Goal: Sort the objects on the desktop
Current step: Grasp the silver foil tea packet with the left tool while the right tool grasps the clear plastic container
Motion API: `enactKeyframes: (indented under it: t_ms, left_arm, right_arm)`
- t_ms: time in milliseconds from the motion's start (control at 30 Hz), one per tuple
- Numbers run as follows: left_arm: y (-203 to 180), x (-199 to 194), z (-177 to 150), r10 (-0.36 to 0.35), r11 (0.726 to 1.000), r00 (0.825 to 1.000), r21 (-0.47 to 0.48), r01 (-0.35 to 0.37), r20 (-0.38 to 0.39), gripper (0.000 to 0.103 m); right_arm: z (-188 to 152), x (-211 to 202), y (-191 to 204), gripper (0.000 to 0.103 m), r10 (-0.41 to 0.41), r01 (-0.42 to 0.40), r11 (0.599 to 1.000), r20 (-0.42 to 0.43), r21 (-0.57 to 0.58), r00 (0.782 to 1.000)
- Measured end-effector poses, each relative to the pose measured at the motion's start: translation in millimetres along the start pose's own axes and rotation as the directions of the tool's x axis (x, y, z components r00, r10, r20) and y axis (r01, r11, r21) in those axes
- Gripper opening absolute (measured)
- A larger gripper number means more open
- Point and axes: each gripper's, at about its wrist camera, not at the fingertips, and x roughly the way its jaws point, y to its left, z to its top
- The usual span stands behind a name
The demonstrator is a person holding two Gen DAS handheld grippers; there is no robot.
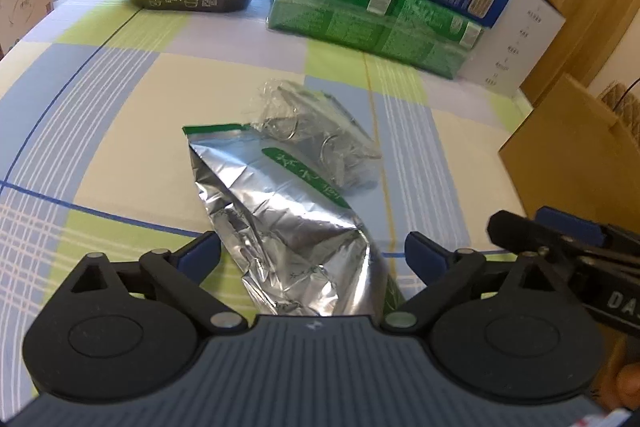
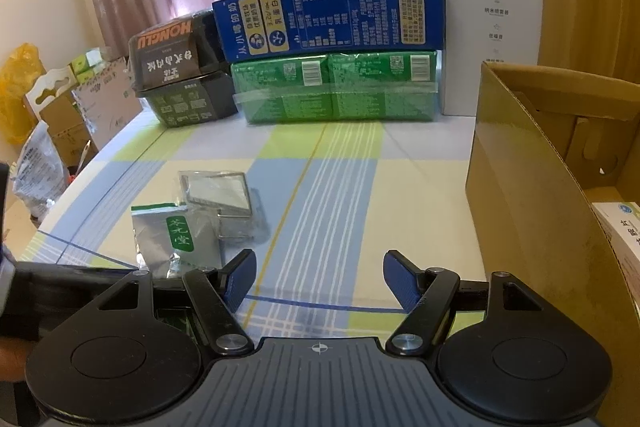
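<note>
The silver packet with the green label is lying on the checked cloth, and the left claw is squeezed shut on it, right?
Not quite. The silver packet does lie on the checked cloth, but the left claw is open. The left wrist view shows its blue pads apart on either side of the packet, not pressing it.

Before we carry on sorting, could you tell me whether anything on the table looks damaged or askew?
The silver foil pouch is badly crumpled and lies aslant, its far end overlapping the clear plastic bag of metal rings. The stacked boxes behind look orderly.
</note>
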Motion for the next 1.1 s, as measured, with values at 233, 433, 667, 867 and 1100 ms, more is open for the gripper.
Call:
enactKeyframes:
  t_ms: [233, 433, 667, 867, 1100]
  left_arm:
    - [1, -1, -4, 0.002, 0.998, 1.000, 0.065, 0.000, -0.030, 0.068]
    - [15, -21, -1, 0.051, 0.992, 0.998, 0.117, -0.045, -0.047, 0.054]
    - [52, -40, 3, 0.156, 0.972, 0.987, 0.181, -0.148, -0.029, 0.054]
    - [66, -37, 13, 0.169, 0.961, 0.986, 0.220, -0.166, 0.006, 0.054]
    - [76, -31, 18, 0.153, 0.953, 0.987, 0.255, -0.161, 0.050, 0.054]
  right_arm:
    - [0, -2, 2, 0.069, -0.007, 0.007, 1.000, 0.005, -0.012, 1.000]
    - [-1, -2, 3, 0.069, 0.000, 0.000, 1.000, 0.001, -0.006, 1.000]
    - [-1, 6, 16, 0.069, 0.054, -0.055, 0.998, -0.025, -0.030, 0.998]
    - [8, 28, 38, 0.074, 0.101, -0.104, 0.991, -0.040, -0.084, 0.994]
    - [26, 74, 63, 0.082, 0.163, -0.171, 0.977, -0.069, -0.127, 0.984]
